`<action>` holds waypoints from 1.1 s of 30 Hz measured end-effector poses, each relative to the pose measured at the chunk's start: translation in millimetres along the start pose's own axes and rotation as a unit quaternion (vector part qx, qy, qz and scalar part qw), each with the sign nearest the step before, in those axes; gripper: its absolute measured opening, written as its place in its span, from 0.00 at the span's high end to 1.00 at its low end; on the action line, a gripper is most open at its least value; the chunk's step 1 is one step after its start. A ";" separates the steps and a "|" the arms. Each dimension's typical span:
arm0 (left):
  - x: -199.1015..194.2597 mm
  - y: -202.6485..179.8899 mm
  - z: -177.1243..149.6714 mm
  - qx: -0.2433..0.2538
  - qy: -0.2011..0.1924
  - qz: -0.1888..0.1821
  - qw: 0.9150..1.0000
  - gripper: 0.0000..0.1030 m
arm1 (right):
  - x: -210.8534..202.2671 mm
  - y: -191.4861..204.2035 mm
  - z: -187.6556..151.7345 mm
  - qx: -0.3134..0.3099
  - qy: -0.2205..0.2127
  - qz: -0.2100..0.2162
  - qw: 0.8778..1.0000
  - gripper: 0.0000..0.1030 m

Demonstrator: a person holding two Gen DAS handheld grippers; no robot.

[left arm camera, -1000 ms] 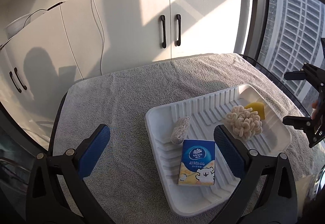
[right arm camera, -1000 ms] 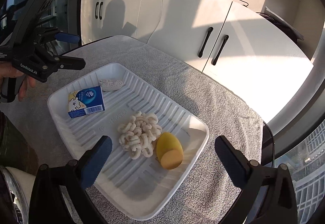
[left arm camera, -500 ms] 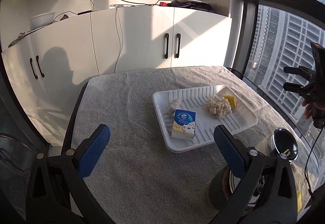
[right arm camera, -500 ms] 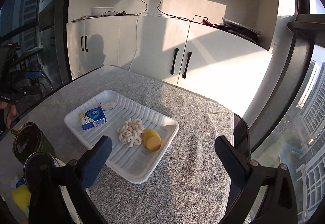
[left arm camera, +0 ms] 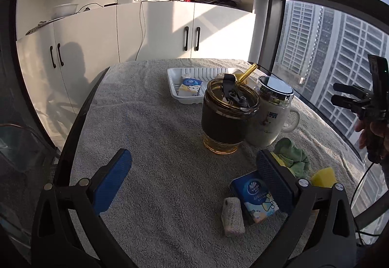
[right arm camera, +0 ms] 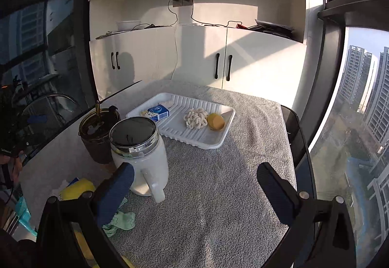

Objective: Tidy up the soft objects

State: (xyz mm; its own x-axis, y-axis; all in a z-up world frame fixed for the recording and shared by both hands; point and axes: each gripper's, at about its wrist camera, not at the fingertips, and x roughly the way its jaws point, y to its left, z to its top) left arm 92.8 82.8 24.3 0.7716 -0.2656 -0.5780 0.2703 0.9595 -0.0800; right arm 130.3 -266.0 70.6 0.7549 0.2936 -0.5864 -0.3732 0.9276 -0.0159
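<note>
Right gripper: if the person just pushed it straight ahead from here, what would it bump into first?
Probably nothing nearby: the open right gripper faces bare grey towel, with the white tray farther ahead. The white mug sits just left of that line.

I see a white tray (right arm camera: 220, 144) on the grey towel (right arm camera: 218, 195). My gripper pads (left arm camera: 110, 181) are blue. The tissue pack (left arm camera: 257, 196) is blue with a white animal drawn on it. The cloth (left arm camera: 293, 155) is green, the sponge (left arm camera: 323, 177) yellow.

Tray (left arm camera: 173, 78) half behind tumbler (left arm camera: 226, 117)
</note>
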 end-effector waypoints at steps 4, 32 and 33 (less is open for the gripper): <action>-5.2 -23.4 -31.0 0.019 0.018 -0.005 1.000 0.00 | -25.1 35.9 -39.7 -0.009 0.001 -0.010 1.000 0.00; 35.4 -23.7 -73.1 0.051 0.085 0.039 0.994 0.11 | -26.1 84.7 -134.3 0.074 0.062 -0.050 0.994 0.01; 38.2 -24.5 -72.6 0.053 0.088 0.036 0.994 0.13 | -25.1 86.4 -134.3 0.071 0.063 -0.051 0.994 0.02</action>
State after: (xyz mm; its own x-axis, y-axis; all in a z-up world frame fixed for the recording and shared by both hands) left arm 74.0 56.0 -54.8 0.6805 -0.1667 -0.7136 0.2838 0.9577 0.0468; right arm 6.6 -224.1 -24.8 0.7086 0.1735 -0.6840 -0.2114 0.9770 0.0289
